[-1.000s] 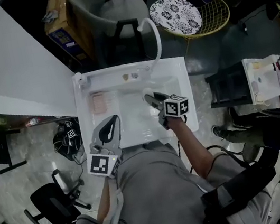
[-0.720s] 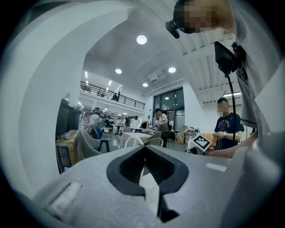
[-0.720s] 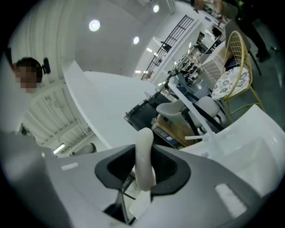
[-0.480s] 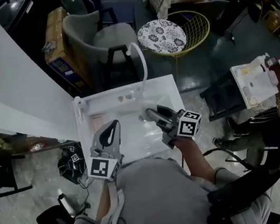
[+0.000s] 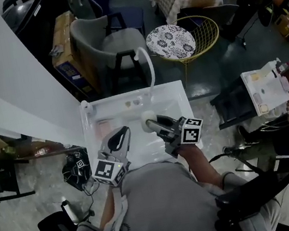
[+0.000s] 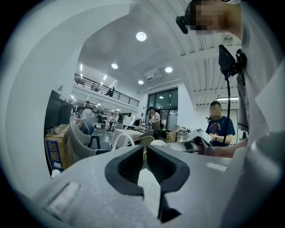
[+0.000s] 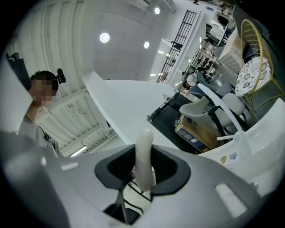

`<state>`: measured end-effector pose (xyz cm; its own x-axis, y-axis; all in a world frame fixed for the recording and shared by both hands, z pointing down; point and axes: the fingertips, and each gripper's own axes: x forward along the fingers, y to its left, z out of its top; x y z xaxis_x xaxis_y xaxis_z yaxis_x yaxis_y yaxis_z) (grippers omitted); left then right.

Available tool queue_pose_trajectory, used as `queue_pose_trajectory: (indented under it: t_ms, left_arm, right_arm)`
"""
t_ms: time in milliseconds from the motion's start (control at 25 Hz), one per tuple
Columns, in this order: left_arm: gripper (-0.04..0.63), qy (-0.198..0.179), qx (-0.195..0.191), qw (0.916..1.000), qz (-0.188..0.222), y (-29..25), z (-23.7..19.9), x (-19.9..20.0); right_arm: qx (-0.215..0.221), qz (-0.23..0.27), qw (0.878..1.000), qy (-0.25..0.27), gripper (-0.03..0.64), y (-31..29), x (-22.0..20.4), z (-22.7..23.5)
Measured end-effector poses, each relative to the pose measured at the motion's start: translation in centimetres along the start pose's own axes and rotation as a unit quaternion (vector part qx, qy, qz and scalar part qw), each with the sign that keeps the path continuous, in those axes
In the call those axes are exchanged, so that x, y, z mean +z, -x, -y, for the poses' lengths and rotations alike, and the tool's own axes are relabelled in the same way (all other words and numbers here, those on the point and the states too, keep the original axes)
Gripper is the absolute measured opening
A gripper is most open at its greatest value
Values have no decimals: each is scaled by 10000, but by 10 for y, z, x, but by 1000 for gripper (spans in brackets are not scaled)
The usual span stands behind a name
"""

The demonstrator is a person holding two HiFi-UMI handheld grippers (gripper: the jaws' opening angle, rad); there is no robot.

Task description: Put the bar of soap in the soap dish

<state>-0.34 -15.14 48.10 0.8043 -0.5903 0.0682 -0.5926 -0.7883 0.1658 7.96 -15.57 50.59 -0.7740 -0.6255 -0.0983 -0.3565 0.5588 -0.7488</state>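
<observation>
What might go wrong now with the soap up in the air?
1. The soap is pinched on its thin edge by the right gripper, and much of it sticks out past the jaws. It may slip and drop into the sink.
2. The dish sits at the sink's left side, and the left gripper hangs close to it. The soap might bump that gripper on the way over.
</observation>
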Motion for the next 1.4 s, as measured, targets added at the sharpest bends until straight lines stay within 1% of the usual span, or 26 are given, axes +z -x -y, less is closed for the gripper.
queue_pose_trajectory:
  t_ms: [160,360,480,600,720,960,1120,1200,1400]
  left_arm:
    - [23,-47,173,9998,29,7,0,2]
    - [23,-165,518,9985,58,28,-4,1]
    - [23,-255,784,9966,72,42,-10,10]
    - [23,-354,930,9949,172,55,-11,15]
    - [23,-365,1155,9925,165,71,-14,21]
    - [21,-447,1485,9868,475,101,-16,33]
    - [21,-378,1691,9834,540,119,-15,39]
    - [2,-347,1768,9818,603,129,-14,43]
    - [0,-270,1972,9773,720,146,-13,45]
  right_arm:
    - [60,-227,9997,-119,109,-7,-9,1]
    - [78,-538,9978,-376,109,-27,-28,10]
    - [15,-755,9957,-538,109,-46,-43,23]
    - [-58,-951,9928,-727,109,-66,-57,36]
    - [-163,-1167,9889,-901,109,-88,-77,50]
    - [-310,-1706,9802,-957,109,-129,-115,74]
    - [-392,-1862,9746,-1178,109,-147,-133,86]
    - [-490,-1926,9720,-1252,109,-156,-141,94]
    - [-818,-2133,9656,-1240,109,-176,-168,123]
